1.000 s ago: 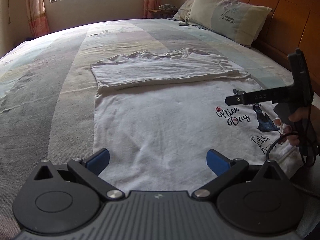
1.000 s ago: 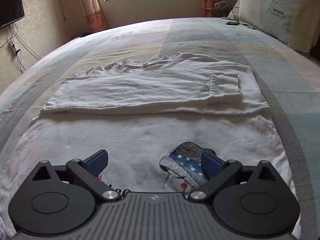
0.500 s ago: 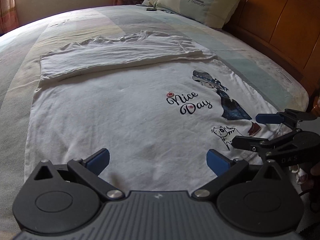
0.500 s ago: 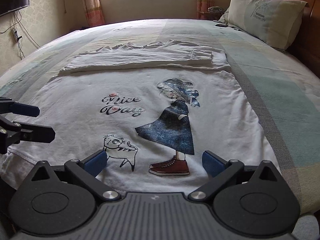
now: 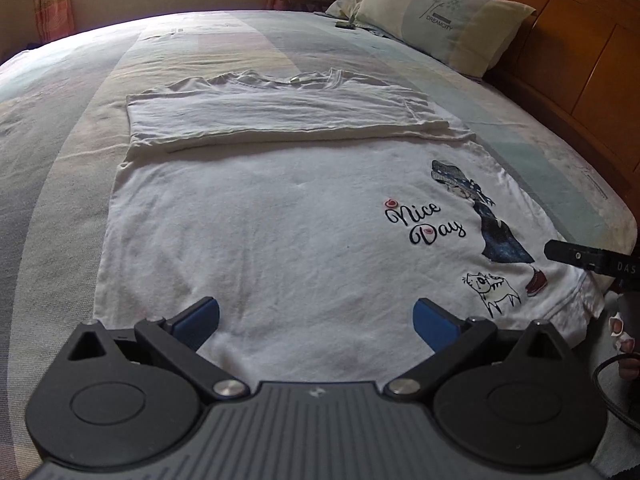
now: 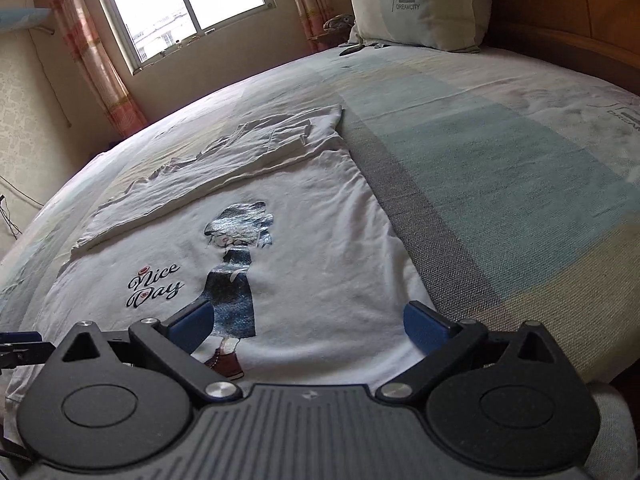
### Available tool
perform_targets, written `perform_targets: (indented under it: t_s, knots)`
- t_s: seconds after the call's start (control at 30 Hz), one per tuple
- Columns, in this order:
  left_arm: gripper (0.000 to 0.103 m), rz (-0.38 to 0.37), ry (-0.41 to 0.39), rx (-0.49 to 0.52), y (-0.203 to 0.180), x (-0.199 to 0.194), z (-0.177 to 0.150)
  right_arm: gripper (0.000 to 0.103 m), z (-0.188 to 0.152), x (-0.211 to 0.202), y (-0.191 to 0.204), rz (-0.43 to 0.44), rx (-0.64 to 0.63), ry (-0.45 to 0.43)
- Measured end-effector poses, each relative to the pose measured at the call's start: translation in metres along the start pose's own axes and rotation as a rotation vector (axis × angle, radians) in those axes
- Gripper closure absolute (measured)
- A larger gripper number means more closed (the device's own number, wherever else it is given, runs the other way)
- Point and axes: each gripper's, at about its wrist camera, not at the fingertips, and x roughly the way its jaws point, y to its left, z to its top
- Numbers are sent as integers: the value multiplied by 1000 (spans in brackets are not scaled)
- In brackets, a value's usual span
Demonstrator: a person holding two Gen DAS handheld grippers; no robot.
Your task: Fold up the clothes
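So there's a white cotton t-shirt with a "Nice Day" print and a cartoon girl and cat (image 5: 288,240) spread flat on the striped pastel bed cover (image 5: 72,128), its top part with the sleeves already folded down over the body into a band across the far end. The left tool (image 5: 316,316) hangs over the near hem, roughly mid-shirt, blue pads spread wide with nothing between them, just bare white fabric under the gap. The right tool (image 6: 304,320) sits over the hem on the printed side, also wide open and holding nothing; the girl's skirt and red shoe show right by its left pad (image 6: 192,322). From the left camera you can see an arm of the right tool poking in above that corner of the shirt, with some fingertips (image 5: 618,326) of the person below it. A cream pillow with "DREAMCITY" lettering (image 5: 444,20) leans on the brown wooden headboard (image 5: 580,72), well apart from the shirt.
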Motion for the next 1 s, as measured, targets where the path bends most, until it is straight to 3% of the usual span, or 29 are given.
perform_targets:
  t_s: [0.13,0.2,0.37,0.57,0.67,0.73,0.8,0.93,1.0]
  knots:
    - [1,8,55,22,-3,7,-15,0,-6,4,15,-63,-101,1]
    - [1,13,36,35,-5,2,-23,0,-9,6,22,-92,-148,-1]
    - [1,32,80,2,9,-16,-29,0,-12,7,24,-103,-190,-1]
    - [1,-17,-1,-98,33,-22,1,0,-13,7,25,-110,-198,-6]
    - [1,-74,-37,-135,44,-5,18,0,-15,7,26,-115,-201,-12]
    - [1,-103,-14,-222,62,17,26,0,-15,7,25,-112,-200,-13]
    - [1,-91,10,-268,76,30,28,0,-15,6,24,-104,-198,-15]
    - [1,49,9,-291,94,27,40,0,-15,5,24,-102,-200,-13]
    - [1,48,5,-332,106,25,46,0,-15,5,24,-103,-201,-11]
